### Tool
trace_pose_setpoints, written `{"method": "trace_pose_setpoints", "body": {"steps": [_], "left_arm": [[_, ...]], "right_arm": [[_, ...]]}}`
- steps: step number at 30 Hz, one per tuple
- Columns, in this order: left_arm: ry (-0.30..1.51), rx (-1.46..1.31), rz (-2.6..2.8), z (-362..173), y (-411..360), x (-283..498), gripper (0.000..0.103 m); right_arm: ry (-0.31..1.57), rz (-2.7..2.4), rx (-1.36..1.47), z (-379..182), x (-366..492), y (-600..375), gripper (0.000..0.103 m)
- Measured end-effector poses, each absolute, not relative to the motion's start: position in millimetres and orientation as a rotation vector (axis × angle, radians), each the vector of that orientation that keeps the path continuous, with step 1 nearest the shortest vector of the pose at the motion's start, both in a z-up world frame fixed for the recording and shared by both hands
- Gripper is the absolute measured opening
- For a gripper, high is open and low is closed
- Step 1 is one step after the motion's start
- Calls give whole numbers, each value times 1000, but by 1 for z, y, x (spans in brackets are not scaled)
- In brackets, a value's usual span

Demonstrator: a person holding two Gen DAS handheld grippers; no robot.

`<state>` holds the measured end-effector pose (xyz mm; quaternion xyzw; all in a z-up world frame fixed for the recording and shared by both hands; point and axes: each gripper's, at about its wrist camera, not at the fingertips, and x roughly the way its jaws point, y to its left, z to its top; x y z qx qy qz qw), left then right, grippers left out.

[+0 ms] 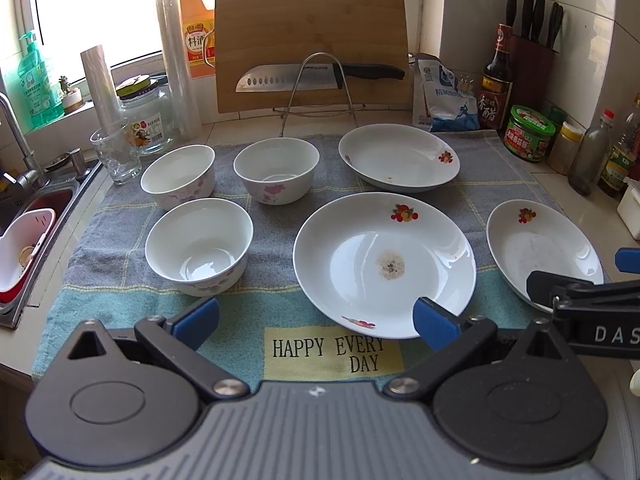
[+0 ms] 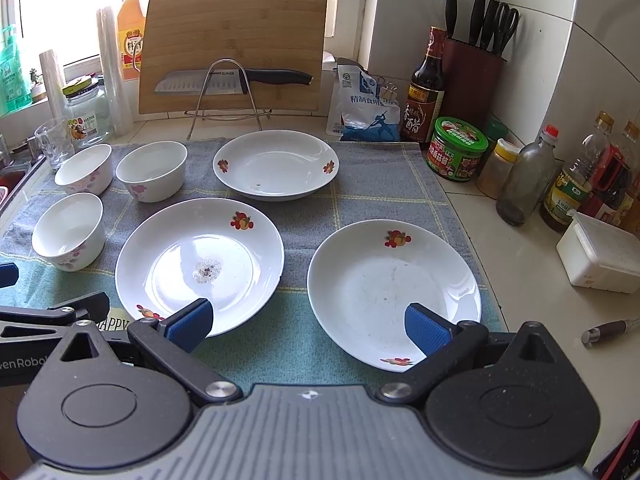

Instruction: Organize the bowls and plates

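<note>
Three white floral bowls stand on the towel's left: a near bowl, a far-left bowl and a middle bowl. Three white plates with fruit prints lie to their right: a stained centre plate, a back plate and a right plate. My left gripper hangs open and empty at the towel's front edge, its right finger over the centre plate's rim. My right gripper is open and empty between the centre and right plates.
A grey-green towel covers the counter. A sink lies at left with a glass and jar beside it. A cutting board with a knife stands behind. Sauce bottles, a green jar and a white box crowd the right.
</note>
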<state>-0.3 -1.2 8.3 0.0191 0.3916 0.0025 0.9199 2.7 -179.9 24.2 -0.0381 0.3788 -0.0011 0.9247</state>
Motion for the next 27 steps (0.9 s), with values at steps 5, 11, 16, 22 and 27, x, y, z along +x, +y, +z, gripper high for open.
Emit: {"method": "trace_pose_setpoints", "body": {"steps": [5,11,16,22,27], "left_arm": [[805,38,3,8,-1,0,102],[804,39,5,8,-1,-1,102],[807,39,4,8,-2,0,102],[808,40,1,7,-2,1,102],[809,40,-4,7,0,2,102]], "right_arm": [[776,-3,-79,24,3,-179,103],[775,-3,-79,24,3,-180,103],[774,-3,-81,26,3,-180,103],[771,-6,-85,28,4,-179,103],[769,-7,-86,28,4,-180,103]]}}
